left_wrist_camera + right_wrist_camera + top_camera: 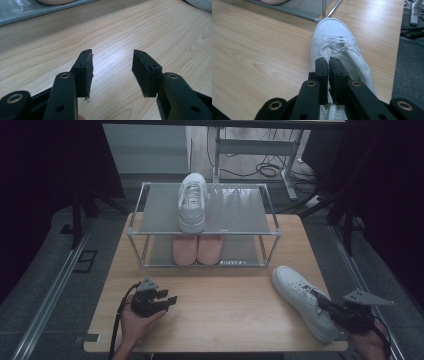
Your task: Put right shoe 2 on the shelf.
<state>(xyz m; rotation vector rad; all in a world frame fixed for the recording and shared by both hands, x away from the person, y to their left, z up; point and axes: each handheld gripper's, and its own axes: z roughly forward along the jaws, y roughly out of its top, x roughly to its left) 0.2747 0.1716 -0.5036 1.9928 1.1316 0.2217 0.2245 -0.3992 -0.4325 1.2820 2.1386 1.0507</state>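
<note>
A white sneaker [295, 287] lies on the wooden table [225, 305] at the right, toe toward the shoe rack [240, 215]. My right gripper [319, 299] hovers over its opening from the heel side. In the right gripper view the jaws [328, 59] stand almost together with a hairline slit, just above the laces of the sneaker [332, 32]; I see nothing between them. Its mate [192, 202] stands on the rack's top shelf. My left gripper [170, 297] rests low at the table's front left, open [112, 52] over bare wood.
A pair of pink shoes [196, 249] sits on the rack's lower shelf. The table's right edge [397, 50] runs close beside the sneaker, with grey floor beyond. Cables and a metal stand [280, 165] lie behind the table.
</note>
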